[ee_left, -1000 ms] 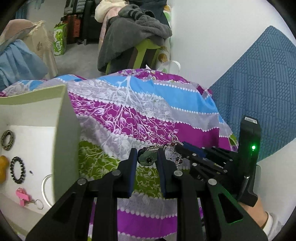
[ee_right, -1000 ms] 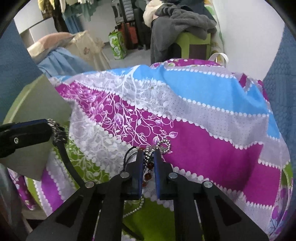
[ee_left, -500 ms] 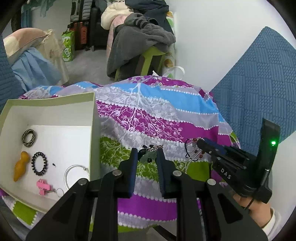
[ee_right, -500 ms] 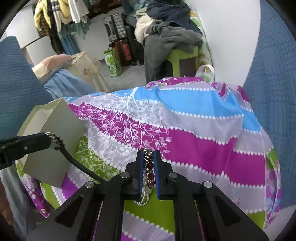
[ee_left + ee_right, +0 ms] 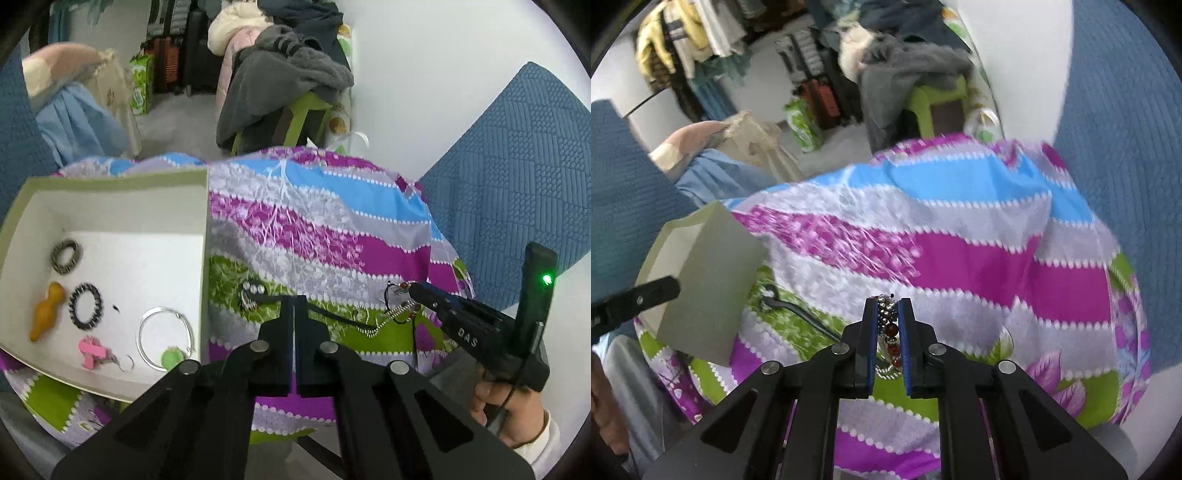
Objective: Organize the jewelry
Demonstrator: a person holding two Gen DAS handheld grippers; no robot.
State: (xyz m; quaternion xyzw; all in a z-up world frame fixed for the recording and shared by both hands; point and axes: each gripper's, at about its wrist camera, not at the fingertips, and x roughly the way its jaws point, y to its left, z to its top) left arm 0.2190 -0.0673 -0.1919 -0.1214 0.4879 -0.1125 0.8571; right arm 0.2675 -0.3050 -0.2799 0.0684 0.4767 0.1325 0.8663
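A necklace with a silver chain, red beads and a black cord (image 5: 384, 321) stretches between my grippers above the flowered cloth. My right gripper (image 5: 889, 306) is shut on its beaded chain (image 5: 888, 325); it shows at the right of the left wrist view (image 5: 415, 290). My left gripper (image 5: 294, 301) is closed, jaws together; the black cord (image 5: 332, 315) runs from its tips and a silver pendant cluster (image 5: 251, 293) hangs just left of them. The open white box (image 5: 205, 236) at left holds several pieces: bracelets, a silver hoop, an orange figure, a pink bow.
The striped purple, blue and green cloth (image 5: 960, 258) covers the table. The box's outer wall (image 5: 705, 280) stands left in the right wrist view. A blue quilted cushion (image 5: 517, 177) is at right. A chair piled with clothes (image 5: 288, 85) stands behind.
Both grippers lifted and drew back from the cloth. The necklace now stretches out between them. My left jaws closed fully, and the pendant they gripped now hangs beside them.
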